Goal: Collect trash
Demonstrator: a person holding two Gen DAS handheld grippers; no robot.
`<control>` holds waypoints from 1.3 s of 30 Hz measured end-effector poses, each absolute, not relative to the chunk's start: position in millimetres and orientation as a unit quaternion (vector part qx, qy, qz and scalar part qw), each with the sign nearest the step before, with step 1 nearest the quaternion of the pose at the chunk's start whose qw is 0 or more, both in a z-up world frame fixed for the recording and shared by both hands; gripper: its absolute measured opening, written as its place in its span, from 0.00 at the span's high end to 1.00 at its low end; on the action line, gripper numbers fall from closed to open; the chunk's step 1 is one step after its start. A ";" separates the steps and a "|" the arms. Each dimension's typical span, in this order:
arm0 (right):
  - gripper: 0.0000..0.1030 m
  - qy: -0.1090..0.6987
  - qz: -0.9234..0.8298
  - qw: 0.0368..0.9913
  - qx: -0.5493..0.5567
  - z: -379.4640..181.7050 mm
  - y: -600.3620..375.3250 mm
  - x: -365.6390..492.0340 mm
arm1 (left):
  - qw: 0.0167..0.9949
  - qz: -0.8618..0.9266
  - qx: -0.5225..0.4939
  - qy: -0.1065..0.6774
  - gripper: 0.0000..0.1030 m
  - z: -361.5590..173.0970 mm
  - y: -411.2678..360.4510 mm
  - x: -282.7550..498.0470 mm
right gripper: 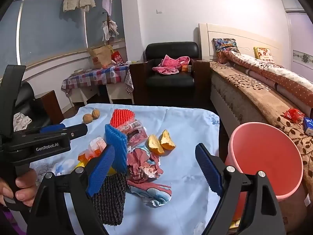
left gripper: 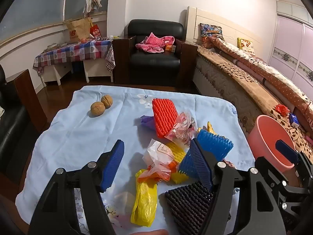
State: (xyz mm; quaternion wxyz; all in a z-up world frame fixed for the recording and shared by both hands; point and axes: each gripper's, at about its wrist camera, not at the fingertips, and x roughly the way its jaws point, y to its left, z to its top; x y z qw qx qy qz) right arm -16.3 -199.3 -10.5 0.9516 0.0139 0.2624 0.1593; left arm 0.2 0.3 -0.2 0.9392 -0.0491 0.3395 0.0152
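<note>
Two grippers, both with jaws spread and holding nothing: my left gripper [left gripper: 156,168] low centre over the trash pile [left gripper: 176,137], my right gripper [right gripper: 156,168] beside the pink bin [right gripper: 273,148] at lower right. "GenRobot.AI" reads on the left gripper's body at mid-left of the right wrist view.

Two brown walnuts [left gripper: 101,105] lie at the far left of the light-blue tablecloth [left gripper: 64,137], the pink plastic bucket [left gripper: 271,137] beside its right edge.
</note>
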 end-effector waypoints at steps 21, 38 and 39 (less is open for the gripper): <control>0.23 0.261 0.160 0.952 0.017 -9.3 -199.6 -16.0 | 0.940 0.016 -0.048 0.338 0.32 -0.1 0.2 0.2; 0.25 0.263 0.161 0.951 0.017 -12.5 -201.5 -16.2 | 0.939 0.016 -0.047 0.340 0.32 -0.1 0.1 0.1; 0.25 0.263 0.161 0.951 0.017 -12.5 -201.2 -15.9 | 0.939 0.016 -0.046 0.340 0.32 -0.1 0.2 0.0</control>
